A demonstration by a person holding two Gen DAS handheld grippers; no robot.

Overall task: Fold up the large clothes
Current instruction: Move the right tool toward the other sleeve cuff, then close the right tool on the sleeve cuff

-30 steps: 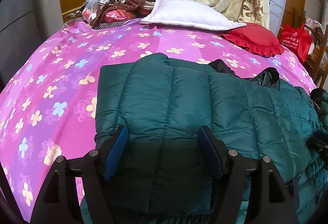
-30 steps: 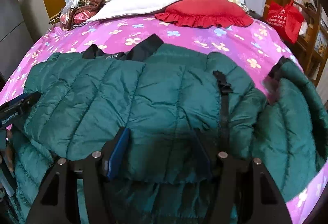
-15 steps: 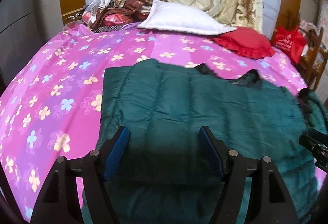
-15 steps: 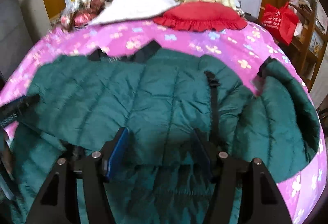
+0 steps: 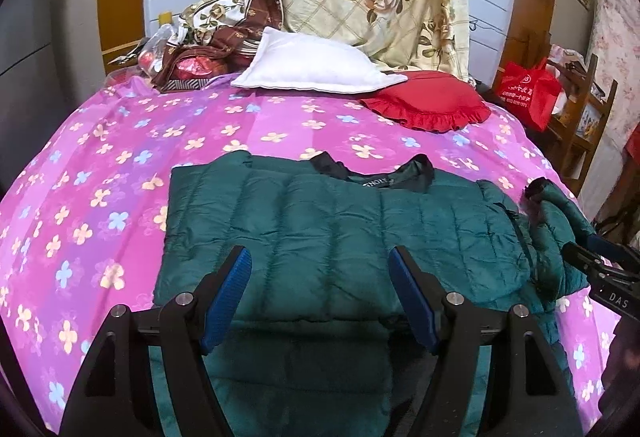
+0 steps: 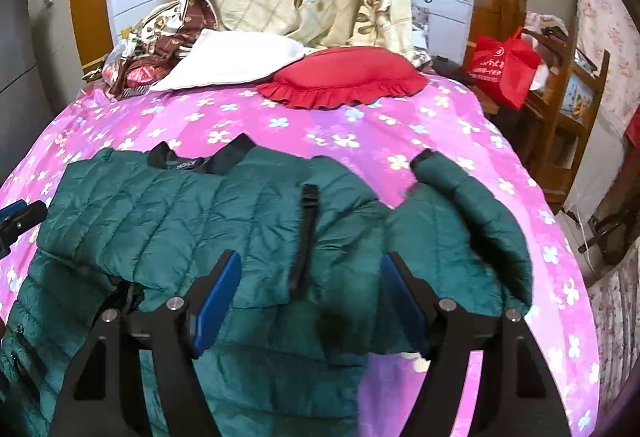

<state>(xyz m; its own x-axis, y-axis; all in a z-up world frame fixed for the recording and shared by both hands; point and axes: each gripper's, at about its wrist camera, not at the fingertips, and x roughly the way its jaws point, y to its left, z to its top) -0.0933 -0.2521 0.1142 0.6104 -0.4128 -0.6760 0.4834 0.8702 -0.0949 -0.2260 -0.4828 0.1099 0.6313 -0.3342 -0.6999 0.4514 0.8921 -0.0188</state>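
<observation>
- My left claw (image 5: 320,291) is released, its blue pads standing apart above the near hem of the green quilted jacket (image 5: 320,229), with nothing pinched between them.
- My right claw (image 6: 310,295) is released too; its jaws have just been opening, and jacket cloth lies below the gap, but the pads do not press on it.
- The jacket lies spread on the bed, straight ahead of both claws, its black collar (image 5: 416,175) at the far edge away from me.
- Ahead and to the right of my right claw, one sleeve (image 6: 472,213) curves outward over the pink flowered bedspread (image 5: 100,177); a black strap or zip strip (image 6: 306,233) runs down the jacket between that claw's pads.
- From my left claw's view, my right claw's tip shows at the far right, just beside the sleeve.
- Only one container is plain: a red shopping bag (image 5: 528,93), far off to the right beyond the bed on wooden furniture; I cannot tell what is in it.
- Beyond the jacket, at the head of the bed, lie a white pillow (image 5: 316,67) and a red frilled cushion (image 5: 428,105), touching each other.
- Both claws tilt downward towards the bed.
</observation>
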